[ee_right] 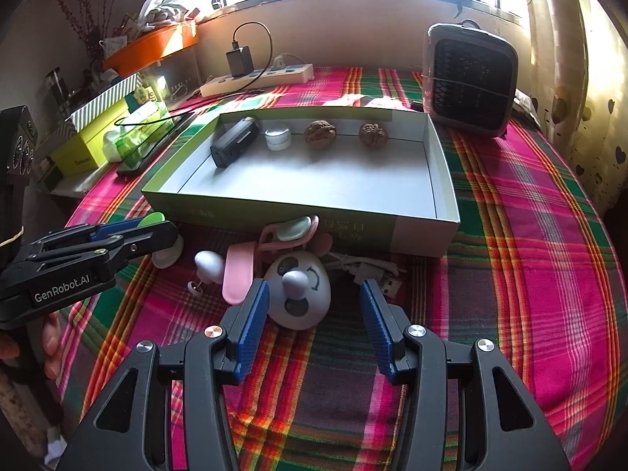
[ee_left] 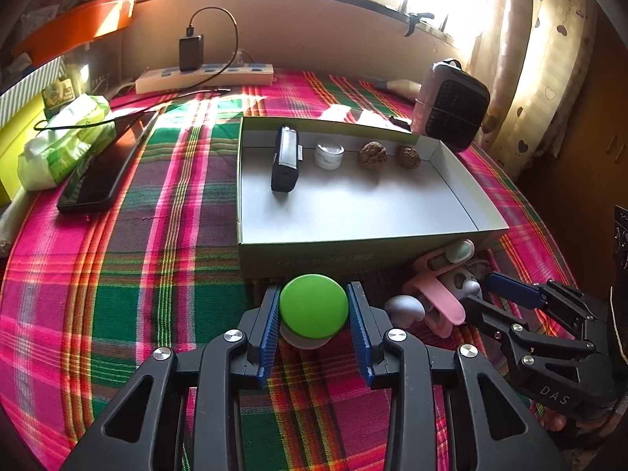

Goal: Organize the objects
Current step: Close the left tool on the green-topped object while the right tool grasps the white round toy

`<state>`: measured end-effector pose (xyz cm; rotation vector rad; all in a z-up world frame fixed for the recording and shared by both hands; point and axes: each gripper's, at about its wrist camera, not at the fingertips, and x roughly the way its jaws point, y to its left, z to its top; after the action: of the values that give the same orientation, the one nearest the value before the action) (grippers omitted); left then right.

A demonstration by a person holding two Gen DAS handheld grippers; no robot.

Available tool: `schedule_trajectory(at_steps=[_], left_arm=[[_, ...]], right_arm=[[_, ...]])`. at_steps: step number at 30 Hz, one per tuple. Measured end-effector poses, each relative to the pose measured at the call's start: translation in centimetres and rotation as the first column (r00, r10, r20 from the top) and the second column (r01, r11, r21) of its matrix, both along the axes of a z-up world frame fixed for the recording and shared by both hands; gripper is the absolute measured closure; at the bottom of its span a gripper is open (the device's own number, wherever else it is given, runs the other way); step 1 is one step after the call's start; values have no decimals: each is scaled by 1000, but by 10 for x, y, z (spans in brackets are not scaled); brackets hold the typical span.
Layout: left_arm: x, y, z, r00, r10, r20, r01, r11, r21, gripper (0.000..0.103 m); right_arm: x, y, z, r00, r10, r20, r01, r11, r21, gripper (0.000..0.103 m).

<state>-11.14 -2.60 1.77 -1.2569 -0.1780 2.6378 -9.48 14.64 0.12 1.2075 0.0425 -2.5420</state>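
Observation:
My left gripper (ee_left: pixel 314 314) is shut on a round jar with a green lid (ee_left: pixel 313 306), just in front of the shallow cardboard box (ee_left: pixel 353 251). The box holds a black device (ee_left: pixel 285 163), a small white jar (ee_left: pixel 329 154) and two walnuts (ee_left: pixel 373 154). My right gripper (ee_right: pixel 314 306) is open around a white mouse-shaped toy (ee_right: pixel 300 292) with pink ears, without touching it. A pink and green clip (ee_right: pixel 292 233), a white egg shape (ee_right: pixel 210 265) and a white USB cable (ee_right: pixel 373 272) lie beside the toy. The left gripper also shows in the right wrist view (ee_right: pixel 157 235).
A small fan heater (ee_right: pixel 469 78) stands behind the box at the right. A power strip (ee_left: pixel 204 76) with a charger lies at the back. A black phone (ee_left: pixel 102 168) and a tissue pack (ee_left: pixel 59 145) lie at the left on the plaid cloth (ee_left: pixel 117 294).

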Motion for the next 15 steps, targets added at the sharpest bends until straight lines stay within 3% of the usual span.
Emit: schedule_trajectory(at_steps=[15], left_arm=[[-2,-1,-5,1000,-13,16,12,1000,19,71]], right_arm=[[-4,-7,-6,1000,18,12,-18,1000,9,54]])
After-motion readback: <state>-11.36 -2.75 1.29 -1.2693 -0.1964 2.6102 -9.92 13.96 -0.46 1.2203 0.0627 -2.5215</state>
